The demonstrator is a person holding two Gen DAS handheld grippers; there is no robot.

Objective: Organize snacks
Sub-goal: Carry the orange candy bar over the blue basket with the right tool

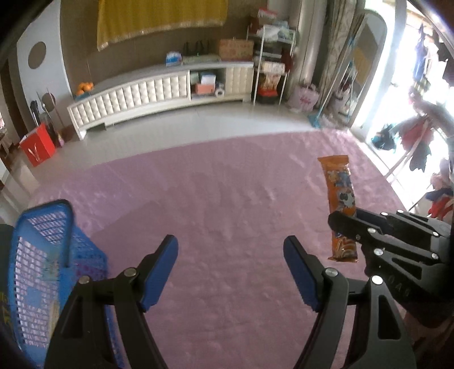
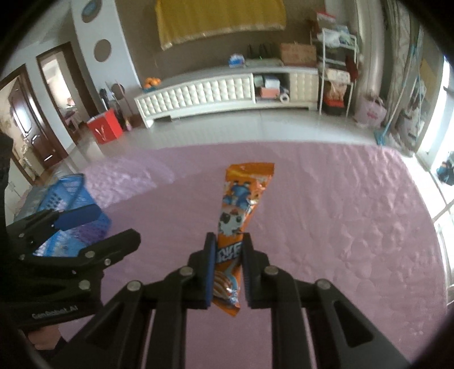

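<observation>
Snack packet: a long orange wrapper printed with a blue-and-white cartoon (image 2: 241,215) is being held clear of the pink quilted cover (image 2: 340,227), its upper end pointing away from the camera and its lower end hanging below the pads.
Right gripper: the claw (image 2: 228,249) is being kept clamped on the packet's lower half, the blue-lined pads pressed against both faces of the wrapper; nothing else is being gripped.
Left gripper: the claw (image 1: 231,255) is being held wide apart over bare cover, with nothing between the blue pads (image 1: 161,269).
Basket: a blue plastic mesh basket (image 1: 42,241) is being seen at the left edge of the cover, well apart from the packet; pale and purple shapes are being glimpsed through its mesh, though what they are cannot be told.
Work surface: no other loose snack is being shown on the pink cover in either view.
Surroundings: a white tufted cabinet (image 2: 215,93), a red bag (image 2: 105,127) and a yellow cloth (image 2: 221,20) are being seen beyond the cover.
Progress: one packet is judged to be picked up but not yet stowed; carrying it across to the basket and letting go above the opening is judged to be what is left.
</observation>
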